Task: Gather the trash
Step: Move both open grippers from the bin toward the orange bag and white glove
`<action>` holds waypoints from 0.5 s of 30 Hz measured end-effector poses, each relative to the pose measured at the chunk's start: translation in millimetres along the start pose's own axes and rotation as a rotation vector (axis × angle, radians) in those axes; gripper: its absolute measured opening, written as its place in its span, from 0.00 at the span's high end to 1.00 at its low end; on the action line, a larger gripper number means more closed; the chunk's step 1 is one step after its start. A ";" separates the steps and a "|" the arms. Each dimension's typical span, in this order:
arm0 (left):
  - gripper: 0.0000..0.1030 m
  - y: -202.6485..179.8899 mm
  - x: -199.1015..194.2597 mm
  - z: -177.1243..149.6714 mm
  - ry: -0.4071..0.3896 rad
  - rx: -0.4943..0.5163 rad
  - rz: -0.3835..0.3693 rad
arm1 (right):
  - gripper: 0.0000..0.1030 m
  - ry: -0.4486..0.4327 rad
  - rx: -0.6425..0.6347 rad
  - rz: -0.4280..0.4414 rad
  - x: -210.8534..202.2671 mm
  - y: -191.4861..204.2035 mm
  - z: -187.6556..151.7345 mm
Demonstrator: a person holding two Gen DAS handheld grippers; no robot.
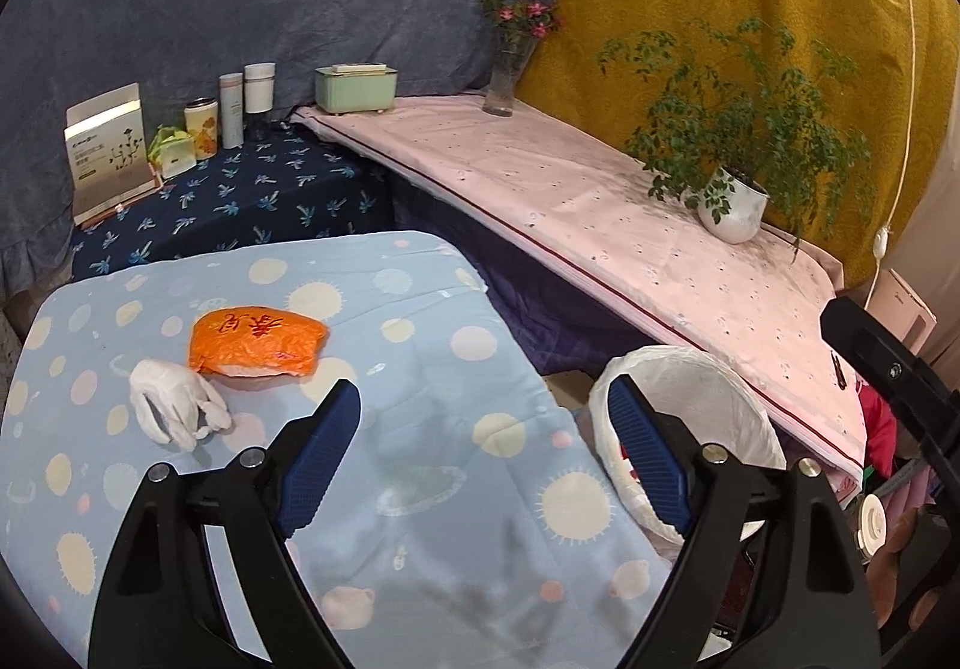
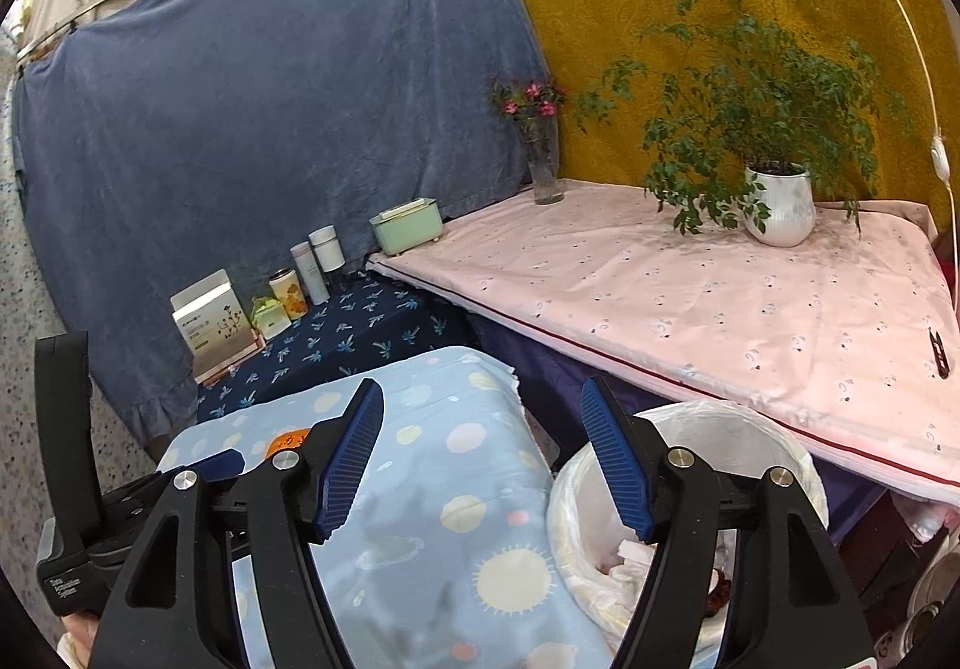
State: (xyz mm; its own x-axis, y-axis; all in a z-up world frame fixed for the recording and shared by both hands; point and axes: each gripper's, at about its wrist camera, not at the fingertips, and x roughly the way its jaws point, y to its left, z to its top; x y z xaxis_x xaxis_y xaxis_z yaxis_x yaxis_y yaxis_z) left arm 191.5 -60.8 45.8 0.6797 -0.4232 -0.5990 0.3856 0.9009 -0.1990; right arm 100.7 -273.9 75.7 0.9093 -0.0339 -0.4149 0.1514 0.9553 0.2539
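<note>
An orange plastic packet (image 1: pixel 258 342) with red writing lies on the light blue dotted table (image 1: pixel 420 489), and a crumpled white glove (image 1: pixel 174 408) lies just in front of it to the left. My left gripper (image 1: pixel 483 399) is open and empty, above the table to the right of both. A bin lined with a white bag (image 1: pixel 720 399) stands off the table's right edge. My right gripper (image 2: pixel 483 393) is open and empty, over the gap between table and bin (image 2: pixel 750 429). The bin holds some white and red scraps. A sliver of the orange packet (image 2: pixel 288 438) shows behind my right gripper's left finger.
A pink-covered bench (image 1: pixel 600 201) runs along the right with a potted plant (image 1: pixel 735 201), a flower vase (image 1: pixel 507 81) and a green box (image 1: pixel 357 87). A dark blue shelf (image 1: pixel 240 195) holds tins and a carton. Blue and yellow cloths hang behind.
</note>
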 end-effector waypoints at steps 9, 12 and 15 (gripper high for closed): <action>0.15 47.6 -2.8 -1.8 -0.008 -0.060 0.058 | 0.31 0.015 -0.034 0.024 16.8 35.6 -1.6; 0.13 65.4 -2.9 -3.9 -0.005 -0.075 0.090 | 0.31 0.031 -0.047 0.042 26.9 50.4 -4.5; 0.11 86.5 -0.5 -6.6 0.010 -0.107 0.122 | 0.31 0.049 -0.063 0.059 37.5 65.3 -7.5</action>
State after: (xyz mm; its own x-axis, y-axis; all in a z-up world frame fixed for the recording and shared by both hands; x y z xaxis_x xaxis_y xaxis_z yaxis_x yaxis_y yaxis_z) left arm 220.4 18.0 23.8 0.7112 -0.3095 -0.6312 0.2316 0.9509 -0.2053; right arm 141.8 -210.6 70.1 0.8956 0.0359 -0.4434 0.0720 0.9719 0.2241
